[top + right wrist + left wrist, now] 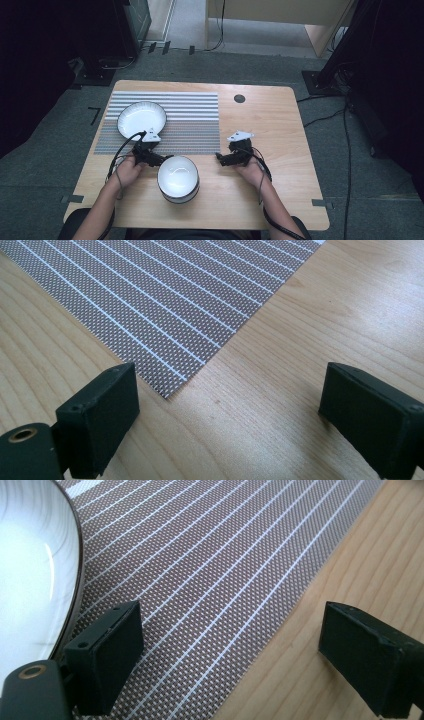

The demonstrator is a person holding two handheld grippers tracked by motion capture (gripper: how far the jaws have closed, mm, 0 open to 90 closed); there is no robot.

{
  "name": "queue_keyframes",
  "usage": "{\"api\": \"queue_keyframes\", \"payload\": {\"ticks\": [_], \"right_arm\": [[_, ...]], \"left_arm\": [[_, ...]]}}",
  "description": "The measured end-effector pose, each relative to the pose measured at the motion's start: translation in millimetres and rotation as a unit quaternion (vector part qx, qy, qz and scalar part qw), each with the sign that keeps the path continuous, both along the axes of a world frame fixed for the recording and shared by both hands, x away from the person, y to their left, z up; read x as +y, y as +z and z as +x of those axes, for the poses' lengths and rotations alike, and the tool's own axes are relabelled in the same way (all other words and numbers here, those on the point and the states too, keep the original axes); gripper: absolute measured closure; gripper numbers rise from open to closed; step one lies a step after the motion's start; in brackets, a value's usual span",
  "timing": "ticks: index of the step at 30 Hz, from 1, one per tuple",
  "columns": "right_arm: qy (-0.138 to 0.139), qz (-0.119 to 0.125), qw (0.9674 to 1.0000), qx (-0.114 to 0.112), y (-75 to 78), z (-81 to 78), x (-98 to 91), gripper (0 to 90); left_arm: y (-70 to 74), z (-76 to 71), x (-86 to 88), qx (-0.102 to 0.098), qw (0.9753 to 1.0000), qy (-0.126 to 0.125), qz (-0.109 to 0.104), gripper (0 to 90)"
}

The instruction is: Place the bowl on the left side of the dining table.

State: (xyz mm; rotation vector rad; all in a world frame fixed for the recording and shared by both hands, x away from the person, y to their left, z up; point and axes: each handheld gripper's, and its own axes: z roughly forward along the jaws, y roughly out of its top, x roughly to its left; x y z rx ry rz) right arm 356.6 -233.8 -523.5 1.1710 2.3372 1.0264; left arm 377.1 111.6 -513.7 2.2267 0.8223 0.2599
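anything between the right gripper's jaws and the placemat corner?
Nothing. In the right gripper view, bare wooden table lies between the open right gripper and the striped placemat corner.

Things cut off or hidden near the striped mat

In the left gripper view the white plate [30, 570] runs off the picture's edge beside the striped mat [210, 570]. In the high view the left gripper [159, 159] hides part of the bowl's [178, 177] rim near it.

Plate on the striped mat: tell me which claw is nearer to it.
Left. The left claw sits just beside the plate, whose rim shows by its jaw in the left gripper view. The right claw is off past the mat's right corner.
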Motion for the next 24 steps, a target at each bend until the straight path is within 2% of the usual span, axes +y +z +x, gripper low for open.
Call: {"api": "queue_keyframes", "payload": {"ticks": [3,5,11,13,14,16,20,22,24], "right_arm": [[0.001,0.000,1.0000,0.000,0.0,0.2,-0.1,8.5],[0.002,0.000,1.0000,0.000,-0.1,0.3,-0.1,8.4],[0.003,0.001,1.0000,0.000,-0.1,0.6,-0.2,8.5],[0.003,0.000,1.0000,0.000,-0.1,0.6,-0.2,8.5],[0.003,0.000,1.0000,0.000,-0.1,0.5,-0.2,8.4],[0.003,0.000,1.0000,0.000,-0.1,0.5,-0.2,8.4],[0.004,0.000,1.0000,0.000,-0.1,0.6,-0.2,8.4],[0.003,0.000,1.0000,0.000,-0.1,0.6,-0.2,8.5],[0.003,0.000,1.0000,0.000,-0.1,0.6,-0.2,8.4]], "left_arm": [[2.2,4.3,3.0,0.029,0.9991,0.017,-0.027,10.5],[4.6,7.2,4.5,0.043,0.9980,0.030,-0.034,13.3],[7.1,8.9,3.4,0.054,0.9974,0.040,-0.027,13.7],[8.4,9.6,3.9,0.063,0.9968,0.040,-0.027,13.7],[10.0,10.4,5.1,0.074,0.9961,0.040,-0.028,13.7],[12.4,11.5,6.2,0.086,0.9947,0.051,-0.024,14.8],[13.3,12.0,8.6,0.093,0.9943,0.046,-0.025,16.6],[13.7,11.3,9.4,0.090,0.9948,0.043,-0.024,17.7],[14.3,10.6,9.8,0.088,0.9948,0.044,-0.028,24.9]]}}
